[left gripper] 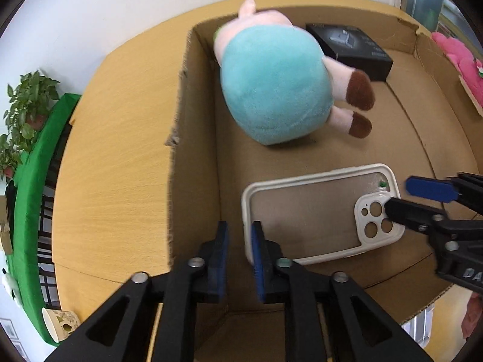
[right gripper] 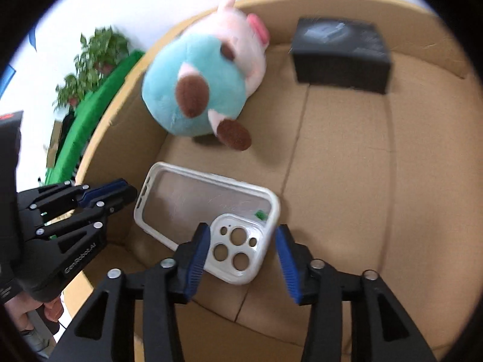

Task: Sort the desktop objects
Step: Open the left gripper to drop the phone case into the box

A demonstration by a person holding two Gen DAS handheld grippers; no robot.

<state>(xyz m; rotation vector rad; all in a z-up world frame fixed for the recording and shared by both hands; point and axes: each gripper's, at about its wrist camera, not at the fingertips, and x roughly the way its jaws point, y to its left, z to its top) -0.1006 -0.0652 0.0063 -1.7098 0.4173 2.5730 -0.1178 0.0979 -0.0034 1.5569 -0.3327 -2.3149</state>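
- Here, in the left wrist view, the shallow brown cardboard box (left gripper: 196, 157) sits on a light wooden desk (left gripper: 120, 157) and holds three things: one clear phone case with a white rim (left gripper: 317, 214) lying flat on the box floor, one round plush pig in a teal shirt (left gripper: 271, 84) behind it, and one black rectangular carton (left gripper: 353, 48) at the far wall.
- The left gripper (left gripper: 240, 259) has its blue pads narrowly parted; one pad overlaps the near short edge of the case, and I cannot tell whether it touches. Nothing is clamped.
- The right gripper (left gripper: 401, 196) reaches in from the side, one finger over the camera cut-out, the other beyond the rim.
- In the right wrist view, the right gripper (right gripper: 240, 259) stands moderately open, straddling the camera end of the phone case (right gripper: 208, 211), with clear gaps between pads and rim on both sides; it holds nothing.
- The left gripper (right gripper: 111, 193) is just beside the opposite end of the case.
- Risks, as I judge them: a finger lifting away could catch the thin rim and drag or flip the light case; a careless sweep could nudge the plush pig (right gripper: 199, 87) onto it.
- Two grippers, one box, three items inside.
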